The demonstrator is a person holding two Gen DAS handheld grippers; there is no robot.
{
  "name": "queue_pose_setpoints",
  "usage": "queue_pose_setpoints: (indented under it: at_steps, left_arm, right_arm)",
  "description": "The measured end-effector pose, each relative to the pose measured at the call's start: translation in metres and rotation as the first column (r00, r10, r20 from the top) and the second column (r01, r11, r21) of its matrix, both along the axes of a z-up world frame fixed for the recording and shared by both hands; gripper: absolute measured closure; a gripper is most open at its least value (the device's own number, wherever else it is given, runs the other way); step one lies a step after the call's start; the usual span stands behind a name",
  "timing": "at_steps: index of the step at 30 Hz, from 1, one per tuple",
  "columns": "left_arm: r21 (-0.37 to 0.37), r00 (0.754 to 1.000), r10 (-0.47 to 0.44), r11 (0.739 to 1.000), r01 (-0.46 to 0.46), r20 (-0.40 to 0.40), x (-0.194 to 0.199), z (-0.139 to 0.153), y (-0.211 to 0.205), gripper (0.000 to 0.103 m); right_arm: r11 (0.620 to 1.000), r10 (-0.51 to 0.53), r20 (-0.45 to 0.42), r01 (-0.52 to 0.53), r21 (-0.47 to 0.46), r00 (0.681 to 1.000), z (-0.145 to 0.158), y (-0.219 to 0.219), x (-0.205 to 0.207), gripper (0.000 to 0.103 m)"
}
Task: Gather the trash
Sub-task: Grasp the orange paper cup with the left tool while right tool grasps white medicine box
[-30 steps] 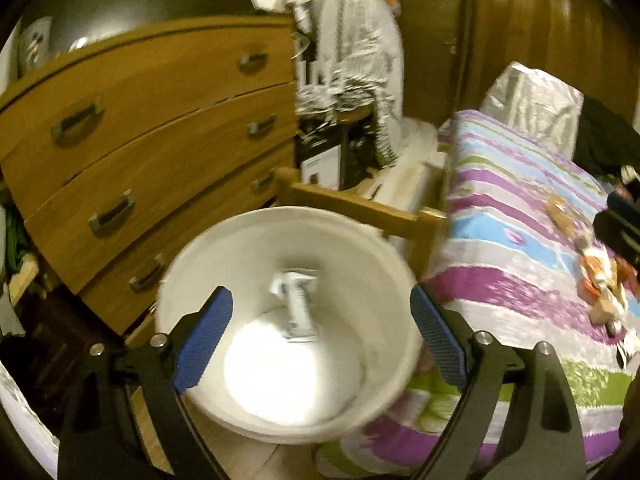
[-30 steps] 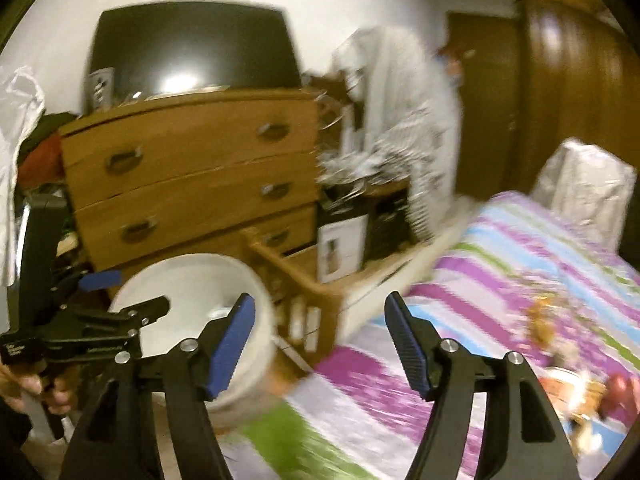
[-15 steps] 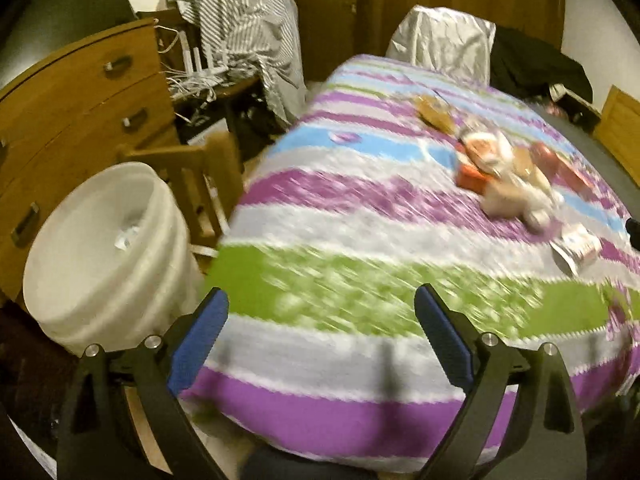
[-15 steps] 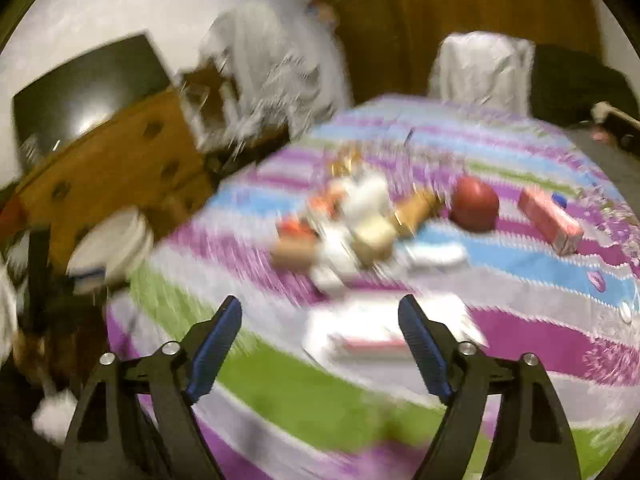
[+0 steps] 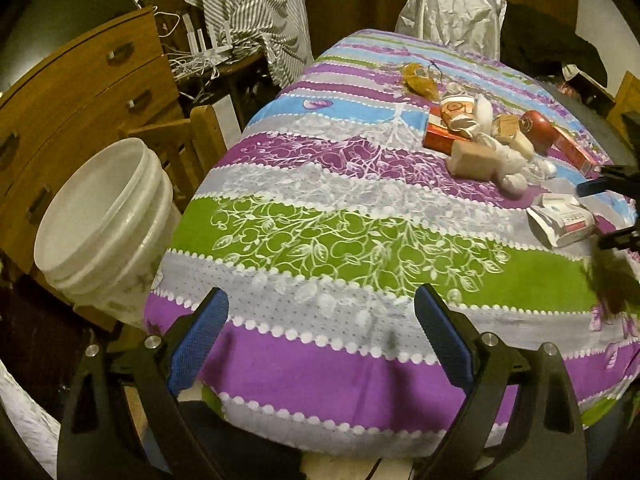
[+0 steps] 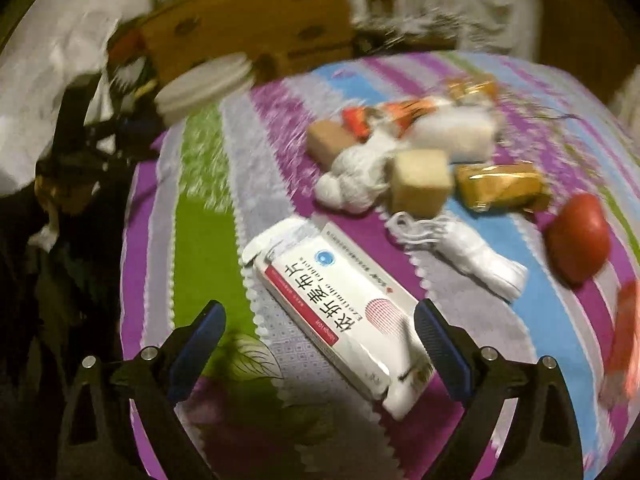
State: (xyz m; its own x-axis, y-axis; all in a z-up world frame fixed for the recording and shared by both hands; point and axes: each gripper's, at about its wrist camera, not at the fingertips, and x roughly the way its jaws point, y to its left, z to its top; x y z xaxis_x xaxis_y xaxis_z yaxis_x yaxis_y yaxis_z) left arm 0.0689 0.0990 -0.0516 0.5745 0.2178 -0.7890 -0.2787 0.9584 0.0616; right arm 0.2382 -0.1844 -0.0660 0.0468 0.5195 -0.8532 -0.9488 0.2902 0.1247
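Observation:
The white bucket (image 5: 100,216) stands on the floor at the table's left end, also in the right wrist view as the bucket (image 6: 204,84). My left gripper (image 5: 320,336) is open and empty over the near edge of the striped tablecloth (image 5: 320,240). A white medicine box (image 6: 340,300) lies flat on the cloth below my right gripper (image 6: 320,340). Its jaws are opening, and the pads stand apart from the box on either side. Beyond it lies a litter pile: crumpled tissue (image 6: 356,176), a beige cube (image 6: 420,188), a gold packet (image 6: 500,184) and a red round thing (image 6: 578,238).
A wooden chest of drawers (image 5: 72,92) and a wooden chair (image 5: 188,140) stand behind the bucket. Striped clothing (image 5: 248,8) hangs at the back. A silver-covered chair back (image 5: 452,12) is at the table's far end. An orange box (image 5: 440,136) lies in the pile.
Both views swung from the bucket across to the table. My right gripper widened and came down over the medicine box. My left gripper stayed open and moved to the table's near edge.

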Motion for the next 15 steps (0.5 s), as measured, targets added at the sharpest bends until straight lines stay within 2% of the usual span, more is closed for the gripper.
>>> queue_pose_setpoints:
  at_steps: [4, 11, 12, 14, 15]
  left_arm:
    - [-0.007, 1.000, -0.021, 1.000, 0.021, -0.001, 0.001, -0.006, -0.007, 0.012]
    - [-0.002, 0.996, -0.085, 0.996, 0.085, 0.006, 0.005, -0.008, -0.016, 0.012]
    - [-0.006, 0.996, -0.089, 0.996, 0.089, 0.013, 0.006, -0.007, -0.014, 0.012]
    - [-0.019, 0.996, -0.084, 0.996, 0.085, 0.025, 0.008, -0.007, -0.008, 0.012]
    - [-0.034, 0.996, -0.082, 0.996, 0.083, 0.030, 0.009, -0.008, -0.005, 0.012]
  right_arm:
    - [0.996, 0.051, 0.052, -0.047, -0.074, 0.997, -0.010, 0.015, 0.005, 0.008]
    - [0.996, 0.013, 0.053, -0.008, -0.084, 0.998, -0.027, 0.024, 0.009, 0.009]
    - [0.998, -0.012, 0.059, 0.016, -0.064, 0.998, -0.025, 0.022, 0.007, 0.015]
    - [0.995, -0.092, 0.065, 0.093, -0.021, 0.994, -0.018, 0.017, 0.003, 0.053]
    - [0.990, -0.141, 0.054, 0.141, 0.004, 0.989, -0.014, 0.012, -0.001, 0.055]
